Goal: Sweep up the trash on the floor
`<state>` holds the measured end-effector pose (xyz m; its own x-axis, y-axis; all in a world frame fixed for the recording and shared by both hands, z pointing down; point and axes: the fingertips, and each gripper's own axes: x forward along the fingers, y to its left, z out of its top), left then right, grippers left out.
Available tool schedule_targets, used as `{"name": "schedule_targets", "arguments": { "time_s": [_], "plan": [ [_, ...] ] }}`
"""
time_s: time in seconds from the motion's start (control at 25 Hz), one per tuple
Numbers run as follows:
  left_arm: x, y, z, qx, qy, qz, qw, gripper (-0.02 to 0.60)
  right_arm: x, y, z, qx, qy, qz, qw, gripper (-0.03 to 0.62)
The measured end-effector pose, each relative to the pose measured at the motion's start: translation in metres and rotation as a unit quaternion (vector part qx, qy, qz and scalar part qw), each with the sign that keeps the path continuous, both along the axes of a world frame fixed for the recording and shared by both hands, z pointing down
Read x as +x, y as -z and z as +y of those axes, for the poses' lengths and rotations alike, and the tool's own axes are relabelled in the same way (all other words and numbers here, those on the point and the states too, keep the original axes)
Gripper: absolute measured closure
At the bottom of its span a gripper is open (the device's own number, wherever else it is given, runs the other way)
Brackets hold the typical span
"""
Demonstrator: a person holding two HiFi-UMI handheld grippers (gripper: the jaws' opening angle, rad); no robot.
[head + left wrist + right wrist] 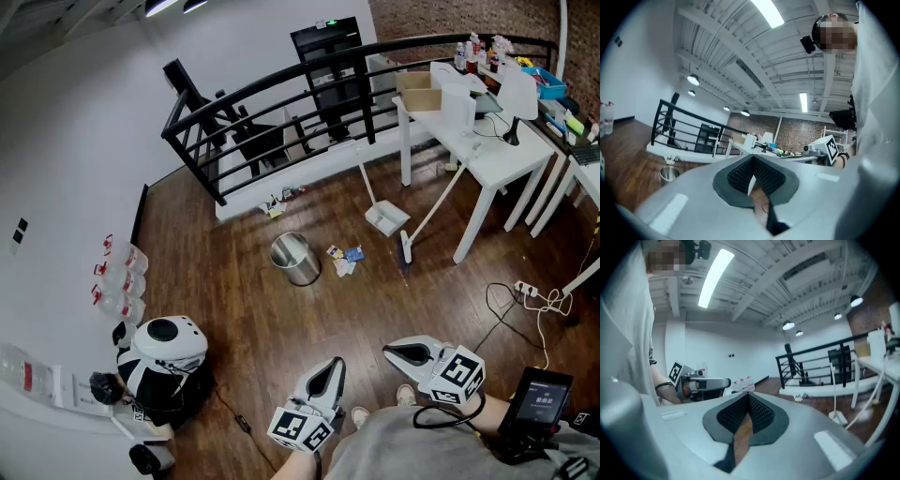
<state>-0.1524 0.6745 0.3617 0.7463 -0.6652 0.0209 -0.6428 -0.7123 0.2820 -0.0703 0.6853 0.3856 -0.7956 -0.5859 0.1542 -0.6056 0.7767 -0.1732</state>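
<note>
Left claw [332, 366] and right claw [390, 353] are closed on nothing, well apart from the trash [345, 259], which lies on the floor [234, 309] between the bin [295, 259] and the broom [405, 251]. Light scraps could be scattered by a hard stroke, or the bin knocked over. The cable [511, 309] could be tripped on during the approach.

Ahead of my left claw [330, 371], the bin [295, 259] stands on the floor [234, 305], with the trash [345, 259] just right of it. Farther on and rightward lies the dustpan [386, 219]. The broom [404, 249] leans against the table [487, 155], well ahead of my right claw [399, 353]. The railing [281, 98] runs behind them all. A power strip [525, 291] lies on the floor right of that claw. A domed machine [167, 352] sits well left of my left claw.
</note>
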Motion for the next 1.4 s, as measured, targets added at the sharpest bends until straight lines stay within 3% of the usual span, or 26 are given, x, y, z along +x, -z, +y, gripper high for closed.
{"name": "schedule_targets", "arguments": {
  "time_s": [0.12,0.2,0.6,0.92,1.12,1.4],
  "plan": [
    [0.005,0.054,-0.005,0.066,0.008,0.001,0.9978,0.581,-0.002,0.064,-0.009,0.071,-0.016,-0.013,0.997,0.591],
    [0.008,0.065,-0.005,0.076,0.006,0.002,0.9971,0.581,-0.003,0.081,-0.011,0.088,-0.019,-0.017,0.996,0.592],
    [0.034,0.053,-0.02,0.053,0.009,-0.007,0.9985,0.581,0.022,0.081,-0.027,0.074,-0.024,-0.042,0.996,0.592],
    [0.06,0.045,-0.052,0.035,0.027,-0.004,0.999,0.581,0.058,0.066,-0.06,0.062,-0.017,-0.032,0.997,0.591],
    [0.058,0.037,-0.103,0.028,0.021,-0.002,0.9994,0.581,0.059,0.061,-0.109,0.052,-0.028,-0.04,0.997,0.591],
    [0.041,0.023,-0.211,0.018,-0.006,0.011,0.9997,0.581,0.042,0.043,-0.211,0.038,-0.054,-0.012,0.998,0.592]
  ]
}}
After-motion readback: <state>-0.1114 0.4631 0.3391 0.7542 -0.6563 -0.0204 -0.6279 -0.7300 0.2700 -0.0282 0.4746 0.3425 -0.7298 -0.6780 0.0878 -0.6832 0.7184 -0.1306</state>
